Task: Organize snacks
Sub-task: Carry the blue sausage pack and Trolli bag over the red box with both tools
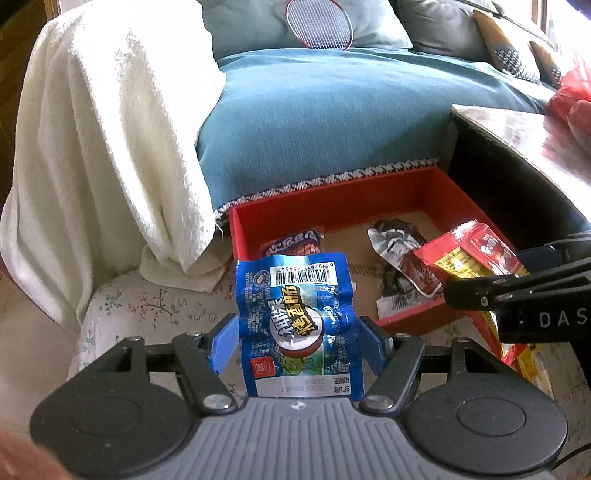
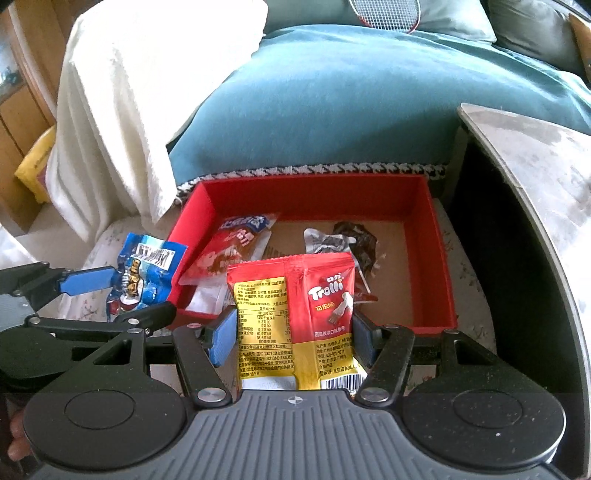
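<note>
Red cardboard walls frame the open box [image 2: 310, 192], which sits in the middle of both views on a floral-patterned cushion [image 1: 147, 306], its far wall close under the houndstooth hem of a teal sofa cover [image 1: 332, 122]. In the right wrist view the box's brown floor lies mostly bare at centre and right. A red-and-white snack packet [image 2: 236, 247] leans in the left part, its lower end against the near-left wall, and a dark crumpled wrapper [image 2: 347, 243] lies mid-floor.

The left gripper [image 1: 297, 343] holds a blue snack bag [image 1: 295, 321] upright between its blue pads, the jaws at a middling width and pressed on the bag's sides. In the left wrist view the bag stands at lower centre, just short of the box's near-left corner; in the right wrist view it hangs at left, outside the left wall.

The right gripper [image 2: 291, 339] clamps a red-and-yellow Trolli bag [image 2: 295, 317] the same way, jaws part-closed on its edges. The bag's top rises over the near wall at lower centre.

On the right edge of both views a grey stone-topped surface [image 2: 524, 166] overhangs, with a dark gap beneath it beside the box's right wall. At upper left a white blanket [image 1: 110, 147] drapes down to near the box's far-left corner. A racket head [image 1: 319, 24] rests on the sofa at the top.
</note>
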`<act>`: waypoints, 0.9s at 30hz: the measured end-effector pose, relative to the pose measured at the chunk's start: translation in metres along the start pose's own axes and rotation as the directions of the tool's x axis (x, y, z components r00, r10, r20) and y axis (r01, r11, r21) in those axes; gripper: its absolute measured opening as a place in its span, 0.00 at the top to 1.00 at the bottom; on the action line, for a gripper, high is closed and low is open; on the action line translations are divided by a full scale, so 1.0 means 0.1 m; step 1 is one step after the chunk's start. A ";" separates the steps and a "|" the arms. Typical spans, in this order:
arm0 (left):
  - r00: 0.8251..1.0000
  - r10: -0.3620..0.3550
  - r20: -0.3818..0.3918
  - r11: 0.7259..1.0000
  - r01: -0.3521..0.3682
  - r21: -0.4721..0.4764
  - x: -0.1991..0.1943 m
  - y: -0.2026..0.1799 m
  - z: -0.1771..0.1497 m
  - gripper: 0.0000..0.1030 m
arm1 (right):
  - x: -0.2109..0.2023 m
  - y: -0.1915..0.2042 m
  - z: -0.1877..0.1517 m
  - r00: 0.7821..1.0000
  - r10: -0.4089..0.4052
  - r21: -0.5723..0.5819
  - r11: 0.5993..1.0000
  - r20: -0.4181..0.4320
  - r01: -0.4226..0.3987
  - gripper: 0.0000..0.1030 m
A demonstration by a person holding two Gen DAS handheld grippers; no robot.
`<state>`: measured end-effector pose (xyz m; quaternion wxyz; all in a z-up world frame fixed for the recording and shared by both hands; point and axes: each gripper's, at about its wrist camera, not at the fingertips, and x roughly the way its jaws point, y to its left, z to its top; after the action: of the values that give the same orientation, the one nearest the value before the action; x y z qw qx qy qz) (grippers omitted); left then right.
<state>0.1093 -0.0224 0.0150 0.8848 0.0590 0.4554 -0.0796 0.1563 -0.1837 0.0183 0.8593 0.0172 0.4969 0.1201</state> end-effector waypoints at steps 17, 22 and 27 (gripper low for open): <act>0.999 0.037 0.009 0.999 -0.037 -0.011 0.21 0.00 0.28 0.40 | 0.08 -0.18 0.28 0.999 -0.034 0.057 0.998 0.030 0.032 0.32; 0.999 0.037 0.001 0.999 -0.037 -0.030 0.31 0.03 0.39 0.40 | 0.18 -0.27 0.43 0.999 -0.036 0.085 0.996 0.031 0.033 0.32; 0.999 0.047 -0.013 0.998 -0.047 -0.036 0.44 0.03 0.46 0.40 | 0.34 -0.35 0.51 0.999 -0.051 0.104 0.993 0.007 0.050 0.32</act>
<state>0.1717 -0.0311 0.0057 0.8845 0.0542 0.4607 -0.0502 0.2232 -0.2051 0.0099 0.8625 0.0498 0.4984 0.0725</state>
